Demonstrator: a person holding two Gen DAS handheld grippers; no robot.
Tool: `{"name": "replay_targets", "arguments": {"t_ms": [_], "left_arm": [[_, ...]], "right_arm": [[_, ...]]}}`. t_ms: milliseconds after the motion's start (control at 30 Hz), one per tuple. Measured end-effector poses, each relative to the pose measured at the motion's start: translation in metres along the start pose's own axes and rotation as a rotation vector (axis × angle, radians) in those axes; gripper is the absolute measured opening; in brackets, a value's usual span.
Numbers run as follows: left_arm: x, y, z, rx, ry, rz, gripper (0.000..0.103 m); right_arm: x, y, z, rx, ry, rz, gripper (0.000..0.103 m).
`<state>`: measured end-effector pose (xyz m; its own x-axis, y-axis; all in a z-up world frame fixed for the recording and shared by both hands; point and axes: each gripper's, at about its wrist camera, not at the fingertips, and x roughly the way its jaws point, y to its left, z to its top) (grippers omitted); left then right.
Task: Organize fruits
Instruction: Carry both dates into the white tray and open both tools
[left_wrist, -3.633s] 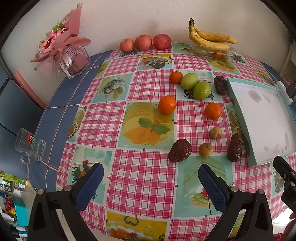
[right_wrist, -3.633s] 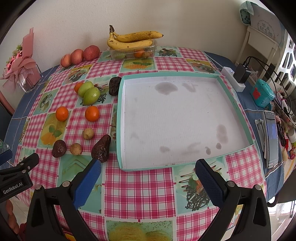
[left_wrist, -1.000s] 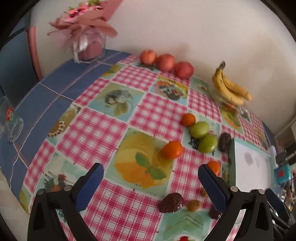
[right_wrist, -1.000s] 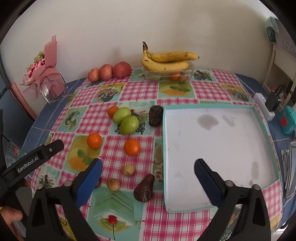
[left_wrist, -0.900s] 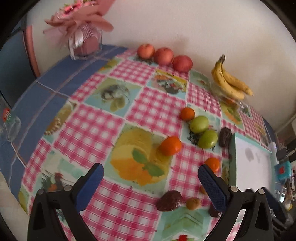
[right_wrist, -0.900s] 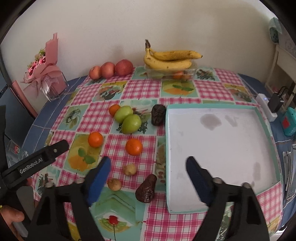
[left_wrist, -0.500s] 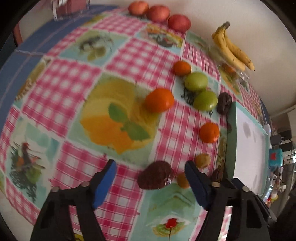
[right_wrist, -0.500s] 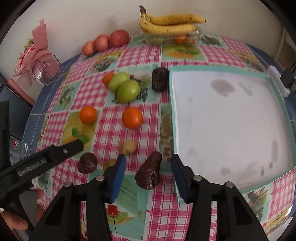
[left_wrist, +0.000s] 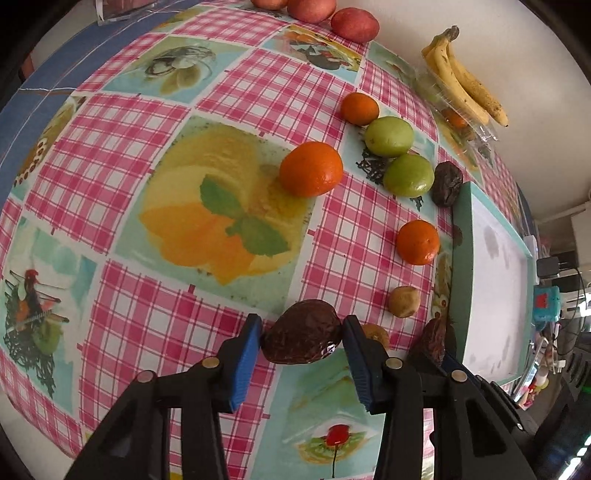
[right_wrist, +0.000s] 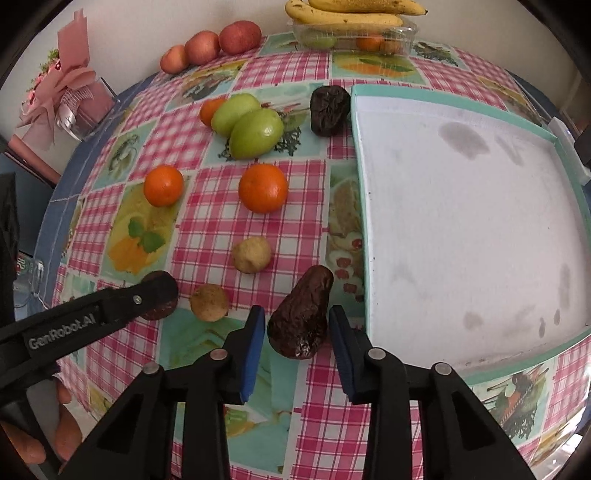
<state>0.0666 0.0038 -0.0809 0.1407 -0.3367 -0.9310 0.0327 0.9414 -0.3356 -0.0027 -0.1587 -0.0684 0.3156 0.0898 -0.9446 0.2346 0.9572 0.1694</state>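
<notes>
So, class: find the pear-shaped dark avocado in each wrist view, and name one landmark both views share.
Left wrist view: pear-shaped dark avocado low right, partly hidden, beside the tray.
Right wrist view: bottom centre, between the right gripper pads.
Shared landmark: teal-rimmed tray.

Black tool (right_wrist: 297, 339), blue pads (right_wrist: 255, 349), silver screws, white lettering

Left hand-held gripper (left_wrist: 301, 345) and right hand-held gripper (right_wrist: 296, 334) closing, seemingly unpressed.

Pink bouquet (right_wrist: 70, 92), checked tablecloth (right_wrist: 207, 236)
</notes>
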Motion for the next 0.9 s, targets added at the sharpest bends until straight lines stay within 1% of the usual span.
{"name": "replay_targets", "arguments": {"t_ms": [67,133,200,300,367,433,533,633,767,900], "left_arm": [[-0.003,0.000,0.001,-0.001,-0.011,-0.009,0.048],[-0.013,0.002,-0.001,0.000,-0.041,-0.028,0.048],[-0.023,0.001,-0.001,0.010,-0.072,-0.040,0.048],[-0.038,-0.007,0.000,0.036,-0.119,-0.057,0.048],[-0.045,-0.011,0.001,0.047,-0.139,-0.055,0.048],[-0.049,-0.023,0.005,0.068,-0.154,-0.057,0.048],[-0.050,-0.046,0.011,0.106,-0.155,-0.076,0.048],[-0.049,-0.080,0.011,0.184,-0.148,-0.082,0.048],[-0.039,-0.124,0.010,0.272,-0.128,-0.100,0.048],[-0.022,-0.167,0.006,0.353,-0.110,-0.102,0.048]], "right_arm": [[0.000,-0.001,-0.001,0.001,0.000,0.001,0.036],[-0.001,0.000,-0.001,-0.004,-0.008,-0.004,0.035],[-0.007,-0.001,-0.001,0.004,-0.027,0.009,0.035],[-0.030,-0.004,0.000,0.021,-0.106,0.036,0.035],[-0.043,-0.008,0.003,0.038,-0.146,0.046,0.035],[-0.050,-0.012,0.006,0.052,-0.173,0.028,0.035],[-0.059,-0.021,0.013,0.073,-0.203,-0.009,0.035],[-0.063,-0.046,0.021,0.148,-0.216,-0.041,0.035],[-0.066,-0.096,0.031,0.280,-0.226,-0.143,0.035],[-0.068,-0.138,0.035,0.396,-0.231,-0.179,0.035]]}}
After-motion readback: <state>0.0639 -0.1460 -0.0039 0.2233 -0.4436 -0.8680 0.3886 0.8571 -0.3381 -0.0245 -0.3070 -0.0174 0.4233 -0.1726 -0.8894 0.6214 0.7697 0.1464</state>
